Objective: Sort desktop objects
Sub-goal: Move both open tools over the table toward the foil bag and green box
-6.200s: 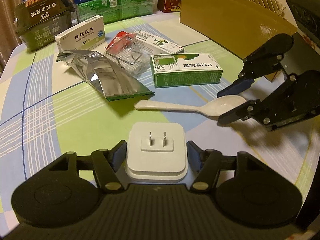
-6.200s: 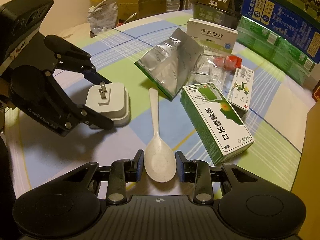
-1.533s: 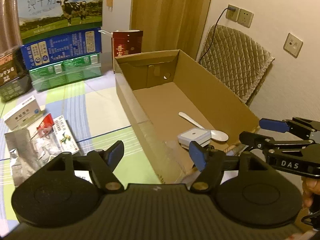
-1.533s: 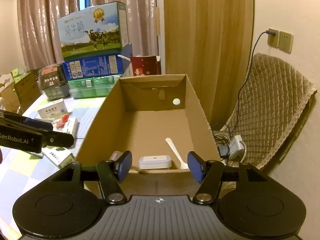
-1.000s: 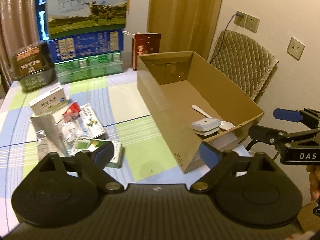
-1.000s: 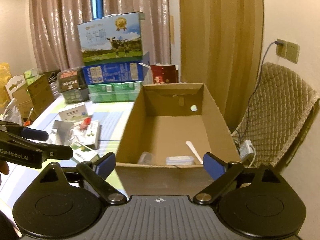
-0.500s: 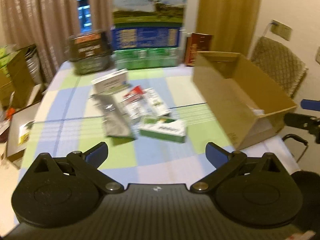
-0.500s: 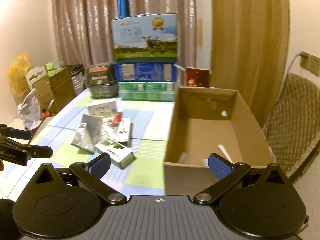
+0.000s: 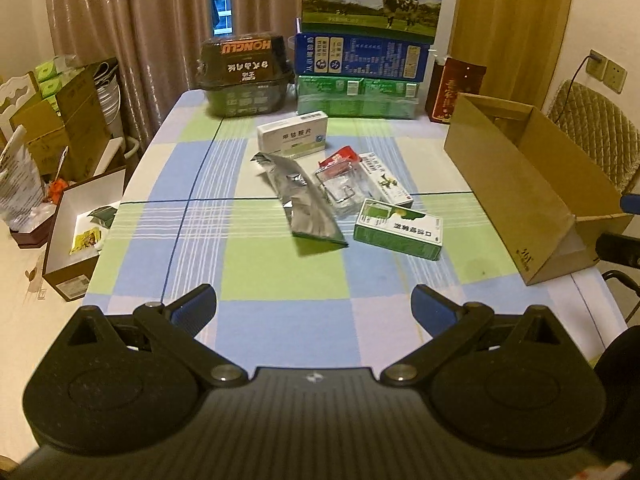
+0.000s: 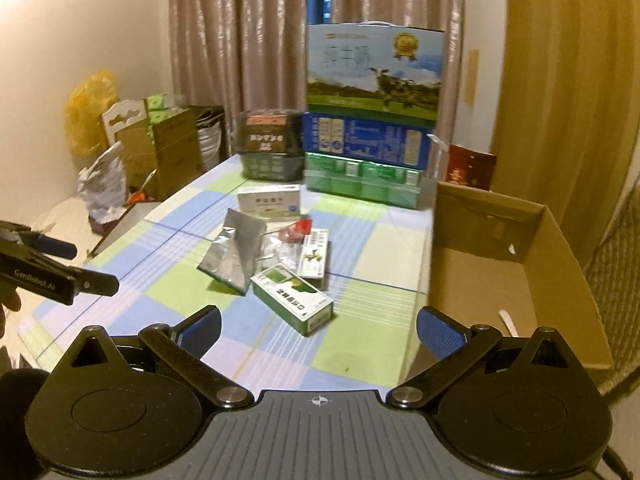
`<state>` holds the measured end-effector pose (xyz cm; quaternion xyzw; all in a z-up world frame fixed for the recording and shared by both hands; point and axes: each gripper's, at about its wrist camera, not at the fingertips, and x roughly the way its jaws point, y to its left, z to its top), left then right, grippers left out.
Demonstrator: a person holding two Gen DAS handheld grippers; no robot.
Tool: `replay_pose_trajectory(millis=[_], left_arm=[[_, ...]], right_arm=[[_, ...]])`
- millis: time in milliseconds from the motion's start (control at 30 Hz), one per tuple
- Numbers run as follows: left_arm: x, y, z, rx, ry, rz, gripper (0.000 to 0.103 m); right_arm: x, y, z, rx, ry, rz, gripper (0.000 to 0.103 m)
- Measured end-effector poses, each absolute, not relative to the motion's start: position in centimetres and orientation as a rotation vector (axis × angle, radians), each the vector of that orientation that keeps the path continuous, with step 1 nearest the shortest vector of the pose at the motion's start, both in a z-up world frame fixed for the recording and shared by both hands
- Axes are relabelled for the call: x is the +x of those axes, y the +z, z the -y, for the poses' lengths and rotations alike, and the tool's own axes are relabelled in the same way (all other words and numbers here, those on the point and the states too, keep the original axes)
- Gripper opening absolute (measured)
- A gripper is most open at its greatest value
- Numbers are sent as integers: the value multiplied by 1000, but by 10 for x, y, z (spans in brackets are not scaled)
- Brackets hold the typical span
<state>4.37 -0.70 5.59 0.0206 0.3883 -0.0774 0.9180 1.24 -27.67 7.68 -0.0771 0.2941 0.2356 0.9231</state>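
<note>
Loose items lie mid-table: a green medicine box (image 9: 398,229) (image 10: 294,298), a silver foil pouch (image 9: 308,204) (image 10: 236,256), a clear packet with a red top (image 9: 338,178), a small white box with a green print (image 9: 384,178) (image 10: 314,258) and a white pill box (image 9: 292,138) (image 10: 269,202). The open cardboard box (image 9: 516,188) (image 10: 490,202) stands at the table's right end; a white spoon handle (image 10: 507,322) shows inside. My left gripper (image 9: 314,308) (image 10: 80,266) hangs open and empty over the near edge. My right gripper (image 10: 318,330) (image 9: 624,226) is open and empty by the box's near corner.
Stacked milk cartons (image 9: 366,32), a dark basket (image 9: 244,76) and a red box (image 9: 454,90) line the table's far edge. A quilted chair (image 9: 596,136) stands behind the cardboard box. An open carton (image 9: 76,232) and bags sit on the floor at the left.
Both grippers drew back from the cardboard box and swung left, so the loose items now face them. Their jaws spread wider. The charger and spoon stayed in the box.
</note>
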Motion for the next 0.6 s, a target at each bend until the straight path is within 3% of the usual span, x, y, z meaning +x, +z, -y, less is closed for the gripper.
replay_pose_trajectory(millis=[600], left_arm=[[78, 31, -14, 97, -171, -871, 102]], right_arm=[[54, 39, 227, -351, 591, -665, 101]])
